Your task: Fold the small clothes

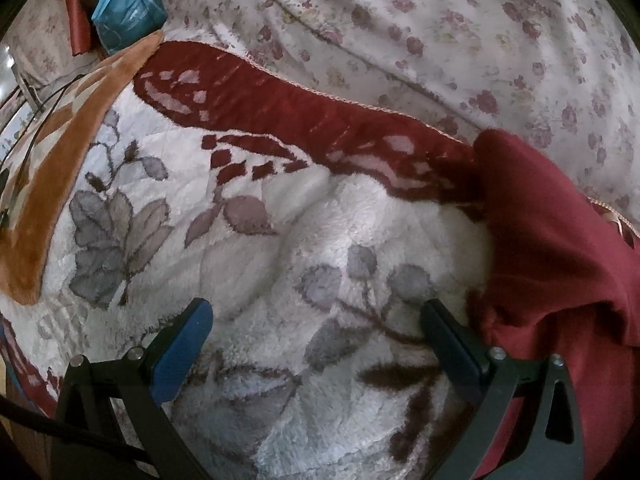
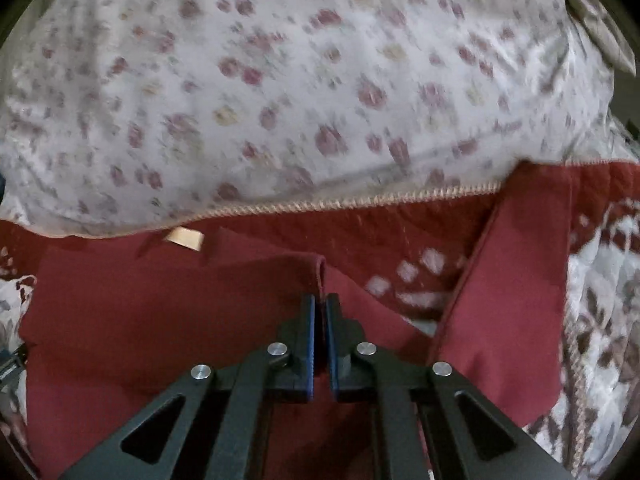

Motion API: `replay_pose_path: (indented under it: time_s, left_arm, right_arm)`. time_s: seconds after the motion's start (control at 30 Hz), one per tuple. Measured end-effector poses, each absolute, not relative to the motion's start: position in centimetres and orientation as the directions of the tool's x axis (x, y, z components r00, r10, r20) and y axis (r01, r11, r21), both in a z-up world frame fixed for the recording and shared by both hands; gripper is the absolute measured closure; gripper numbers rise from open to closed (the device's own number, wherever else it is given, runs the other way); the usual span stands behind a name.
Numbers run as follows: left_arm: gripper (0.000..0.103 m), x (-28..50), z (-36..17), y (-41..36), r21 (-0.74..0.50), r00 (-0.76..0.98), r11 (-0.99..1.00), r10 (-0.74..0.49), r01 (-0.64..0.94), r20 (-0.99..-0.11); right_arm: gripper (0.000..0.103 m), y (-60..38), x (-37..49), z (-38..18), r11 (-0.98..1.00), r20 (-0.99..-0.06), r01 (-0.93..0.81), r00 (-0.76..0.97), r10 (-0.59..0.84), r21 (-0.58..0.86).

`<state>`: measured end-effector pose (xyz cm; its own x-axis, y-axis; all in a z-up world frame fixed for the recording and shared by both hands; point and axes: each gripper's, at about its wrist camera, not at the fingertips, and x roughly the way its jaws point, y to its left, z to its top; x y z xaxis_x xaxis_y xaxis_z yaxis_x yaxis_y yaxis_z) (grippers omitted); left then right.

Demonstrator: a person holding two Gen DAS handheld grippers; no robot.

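A dark red garment (image 2: pixel 140 320) lies on a fleecy white blanket (image 1: pixel 280 280) with grey and maroon flowers. In the right wrist view my right gripper (image 2: pixel 320 304) is shut on a folded edge of the garment and holds that fold up. A flap of it (image 2: pixel 516 300) lies to the right. In the left wrist view my left gripper (image 1: pixel 316 320) is open and empty over the blanket. The garment (image 1: pixel 560 248) lies just to its right, touching the right finger (image 1: pixel 452 336).
A white sheet with small pink flowers (image 1: pixel 440 40) bunches up behind the blanket and fills the top of the right wrist view (image 2: pixel 280 80). An orange fleece (image 1: pixel 48 184), a blue bag (image 1: pixel 128 12) and cables lie at the far left.
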<state>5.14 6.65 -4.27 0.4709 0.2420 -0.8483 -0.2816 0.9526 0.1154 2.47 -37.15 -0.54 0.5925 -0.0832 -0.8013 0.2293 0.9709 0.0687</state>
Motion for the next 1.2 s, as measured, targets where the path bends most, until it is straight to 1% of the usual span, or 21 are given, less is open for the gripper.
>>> replay_pose_path:
  time_s: [0.03,0.07,0.1,0.2,0.27,0.33,0.47,0.53,0.57,0.6,0.63,0.67,0.73,0.8,0.87,0.93,1.0,1.03,1.1,1.17,1.2]
  left_arm:
    - [0.000,5.1,-4.2,6.7,0.113,0.474,0.952,0.241,-0.283,-0.847]
    - [0.000,5.1,-4.1,6.8,0.107,0.479,0.953,0.238,-0.285,-0.845]
    - [0.000,5.0,-3.8,6.8,0.096,0.487,0.953,0.232,-0.287,-0.842]
    - [0.000,4.5,-2.3,7.0,0.044,0.526,0.958,0.194,-0.284,-0.828]
    - [0.000,4.1,-1.4,7.1,0.034,0.550,0.958,0.193,-0.286,-0.813]
    - [0.000,4.1,-1.1,7.3,0.041,0.559,0.953,0.210,-0.299,-0.802]
    - [0.000,4.6,-1.6,8.8,0.029,0.524,0.939,0.216,-0.341,-0.824]
    - [0.000,4.6,-1.5,9.5,0.005,0.527,0.933,0.209,-0.360,-0.824]
    - [0.000,4.6,-1.2,9.7,-0.011,0.535,0.930,0.201,-0.367,-0.821]
    - [0.000,4.5,-1.0,9.8,-0.022,0.541,0.930,0.195,-0.367,-0.818]
    - [0.000,4.4,-0.8,9.8,-0.034,0.551,0.931,0.186,-0.364,-0.814]
    - [0.000,4.5,-0.6,9.6,-0.045,0.563,0.934,0.174,-0.354,-0.808]
    - [0.000,4.4,-0.3,8.9,-0.054,0.586,0.945,0.154,-0.322,-0.796]
    - [0.000,4.5,-0.3,7.6,-0.037,0.594,0.960,0.141,-0.277,-0.792]
    - [0.000,4.6,-0.5,6.5,-0.026,0.590,0.970,0.124,-0.240,-0.798]
    - [0.000,4.7,-1.0,5.7,-0.032,0.583,0.976,0.102,-0.216,-0.806]
    - [0.000,5.0,-1.8,4.9,-0.020,0.567,0.979,0.100,-0.201,-0.817]
    - [0.000,5.0,-2.2,4.6,-0.004,0.563,0.979,0.113,-0.203,-0.819]
    - [0.000,5.1,-2.7,4.4,0.005,0.567,0.978,0.124,-0.207,-0.815]
    - [0.000,5.1,-2.8,4.5,-0.010,0.567,0.977,0.116,-0.214,-0.816]
    - [0.000,5.2,-2.9,4.6,-0.022,0.565,0.976,0.107,-0.217,-0.818]
  right_arm:
    - [0.089,-37.1,2.6,-0.8,0.972,-0.809,0.226,0.582,-0.083,0.063]
    - [0.074,-36.9,2.3,-0.6,0.972,-0.810,0.225,0.581,-0.080,0.065]
    - [0.063,-36.5,1.8,-0.1,0.971,-0.799,0.224,0.597,-0.064,0.089]
    - [0.063,-33.9,0.4,1.7,0.969,-0.759,0.138,0.648,0.067,0.203]
    - [0.063,-29.9,0.8,2.2,0.959,-0.739,-0.002,0.637,0.219,0.283]
    - [0.063,-24.7,1.9,2.1,0.943,-0.730,-0.135,0.603,0.322,0.304]
    - [0.063,-16.4,5.3,0.9,0.918,-0.721,-0.254,0.567,0.398,0.306]
    - [0.063,-13.8,6.7,-0.7,0.908,-0.728,-0.255,0.543,0.418,0.332]
    - [0.064,-12.7,7.1,-1.9,0.901,-0.741,-0.253,0.513,0.435,0.353]
    - [0.070,-11.6,7.1,-3.3,0.889,-0.758,-0.256,0.466,0.457,0.379]
    - [0.070,-11.0,6.9,-4.6,0.881,-0.772,-0.263,0.426,0.471,0.393]
    - [0.070,-10.6,6.2,-5.3,0.883,-0.773,-0.277,0.429,0.467,0.380]
    - [0.070,-11.1,4.5,-5.0,0.875,-0.754,-0.319,0.450,0.479,0.365]
    - [0.070,-12.8,3.5,-4.4,0.850,-0.748,-0.320,0.410,0.522,0.418]
    - [0.070,-15.3,2.4,-3.4,0.871,-0.760,-0.303,0.432,0.487,0.386]
    - [0.066,-18.4,1.3,-2.3,0.911,-0.760,-0.268,0.505,0.409,0.312]
    - [0.044,-22.4,1.1,-1.1,0.964,-0.773,-0.168,0.576,0.265,0.205]
    - [0.042,-24.4,1.5,-0.5,0.981,-0.780,-0.102,0.595,0.194,0.167]
    - [0.042,-28.7,2.5,-0.4,0.989,-0.795,0.022,0.598,0.102,0.143]
    - [0.042,-32.7,3.6,-1.7,0.980,-0.833,0.153,0.553,0.020,0.126]
    - [0.046,-34.1,3.8,-2.5,0.972,-0.839,0.185,0.544,0.022,0.145]
